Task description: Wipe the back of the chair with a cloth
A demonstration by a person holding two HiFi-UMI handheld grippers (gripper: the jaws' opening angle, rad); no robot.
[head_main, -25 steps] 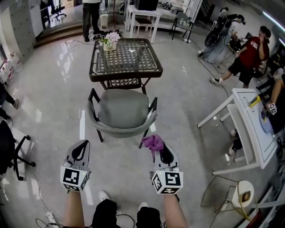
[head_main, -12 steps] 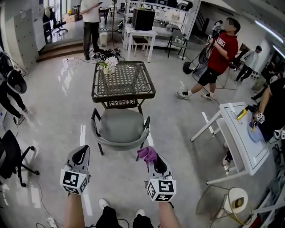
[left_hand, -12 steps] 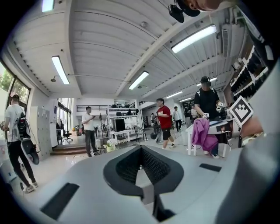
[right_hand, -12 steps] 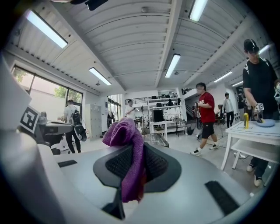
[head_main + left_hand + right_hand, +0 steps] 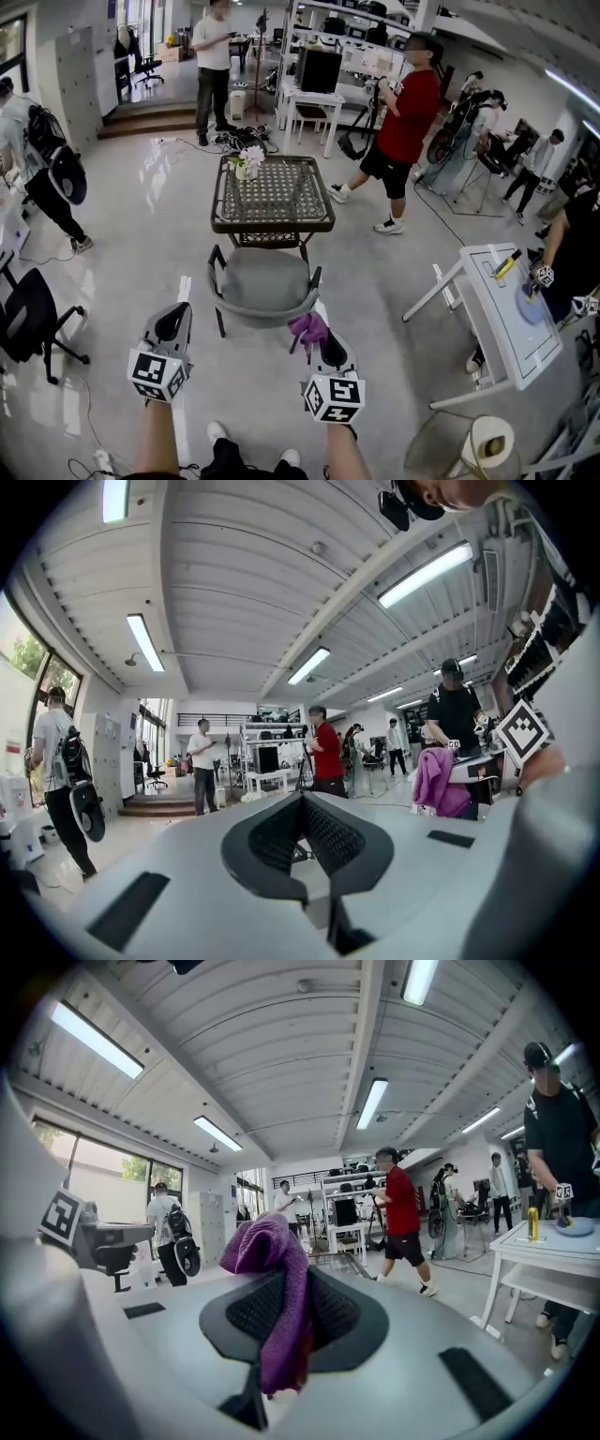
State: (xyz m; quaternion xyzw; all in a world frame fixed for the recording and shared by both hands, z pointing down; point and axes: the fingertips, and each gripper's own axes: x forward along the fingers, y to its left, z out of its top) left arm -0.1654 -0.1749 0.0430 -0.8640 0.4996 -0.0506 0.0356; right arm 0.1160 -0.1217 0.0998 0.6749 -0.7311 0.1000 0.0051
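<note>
purple cloth (image 5: 308, 325) in right gripper (image 5: 321, 339), chair (image 5: 264, 279) apart

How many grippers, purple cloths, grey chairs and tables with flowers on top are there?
2 grippers: left gripper, right gripper
1 purple cloth
1 grey chair
1 table with flowers
Total: 5

Grey left gripper (image 5: 174, 314), black-and-white marker cube (image 5: 157, 373).

Lattice table (image 5: 281, 202) with flower pot (image 5: 248, 162)
</note>
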